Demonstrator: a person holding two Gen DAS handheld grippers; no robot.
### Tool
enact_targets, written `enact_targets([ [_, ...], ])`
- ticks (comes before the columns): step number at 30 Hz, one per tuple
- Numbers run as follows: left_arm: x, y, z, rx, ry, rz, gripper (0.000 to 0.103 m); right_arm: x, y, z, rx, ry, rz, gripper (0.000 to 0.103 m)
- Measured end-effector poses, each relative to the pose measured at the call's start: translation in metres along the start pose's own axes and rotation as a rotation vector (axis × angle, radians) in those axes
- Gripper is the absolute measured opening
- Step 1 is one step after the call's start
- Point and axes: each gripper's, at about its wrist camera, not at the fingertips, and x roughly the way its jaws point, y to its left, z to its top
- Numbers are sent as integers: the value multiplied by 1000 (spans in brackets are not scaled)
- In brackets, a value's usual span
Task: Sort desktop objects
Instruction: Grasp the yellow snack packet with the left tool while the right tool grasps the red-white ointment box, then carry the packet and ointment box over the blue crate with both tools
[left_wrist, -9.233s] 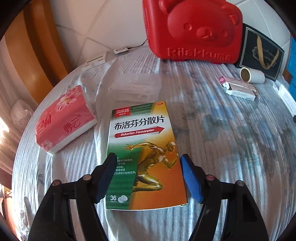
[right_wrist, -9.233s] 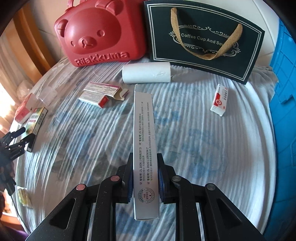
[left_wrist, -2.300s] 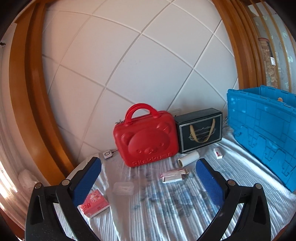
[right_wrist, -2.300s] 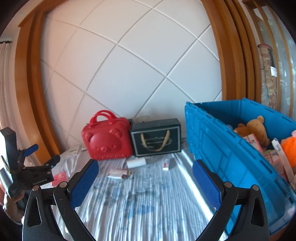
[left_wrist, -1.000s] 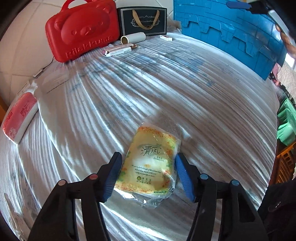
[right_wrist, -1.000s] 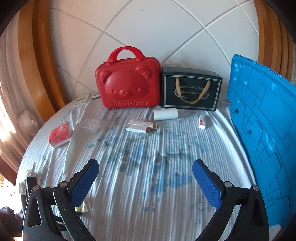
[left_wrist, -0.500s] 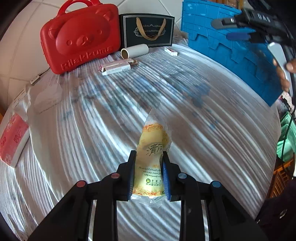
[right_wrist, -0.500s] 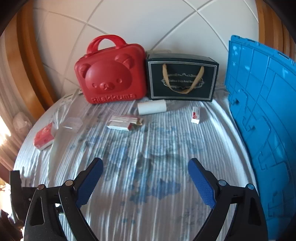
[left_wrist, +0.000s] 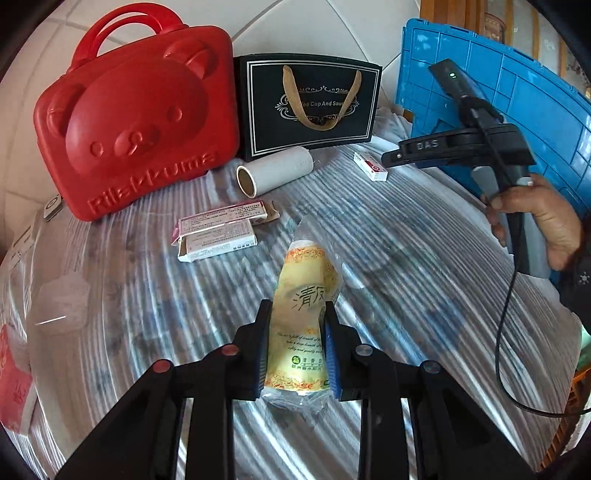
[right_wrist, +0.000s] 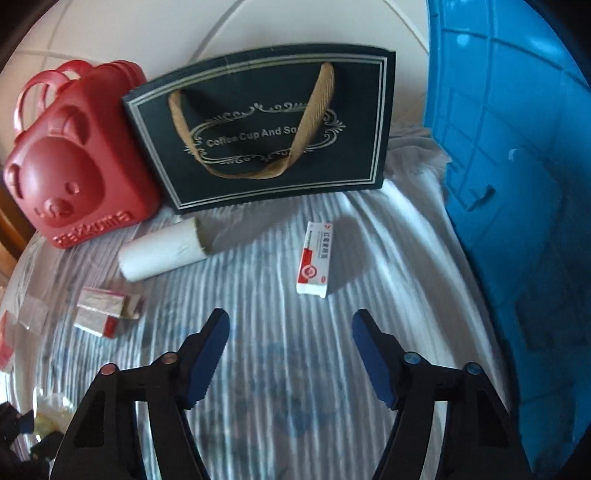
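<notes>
Left gripper (left_wrist: 295, 347) clamped on the yellow tissue pack (left_wrist: 301, 317), squeezing its lower half; soft, light, crinkly wrap, probably slippery. Right gripper (right_wrist: 290, 347) closing on nothing; small red-white box (right_wrist: 314, 258) just ahead of its tips: stiff, light, grab across the narrow sides.

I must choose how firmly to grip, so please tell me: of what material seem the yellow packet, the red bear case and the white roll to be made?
Yellow packet: thin clear plastic film, glossy and crinkled, probably over soft tissue.
Red bear case: hard moulded plastic, smooth with a sheen.
White roll: matte paper wound on a brown cardboard core.
</notes>
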Motion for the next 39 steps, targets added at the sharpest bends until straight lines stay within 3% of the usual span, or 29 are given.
enact_targets([
  [8, 32, 16, 26, -65, 11, 39, 25, 62, -12, 16, 14, 48, -29, 45],
  [11, 41, 22, 33, -73, 17, 50, 25, 70, -12, 16, -8, 21, -67, 28],
  [16, 50, 26, 42, -78, 25, 53, 25, 62, -7, 9, -57, 22, -12, 26],
  [23, 40, 12, 53, -61, -5, 41, 25, -4, 13, -34, -68, -4, 87, 26],
  [29, 2, -8, 57, -32, -67, 35, 25, -74, 39, -69, -87, -38, 164, 26],
  [34, -46, -36, 61, 39, -144, 10, 25, -144, 43, -79, -63, -136, 180, 26],
  [39, -102, -82, 80, 163, -261, -60, 25, -233, 39, -93, -13, -279, 119, 26],
])
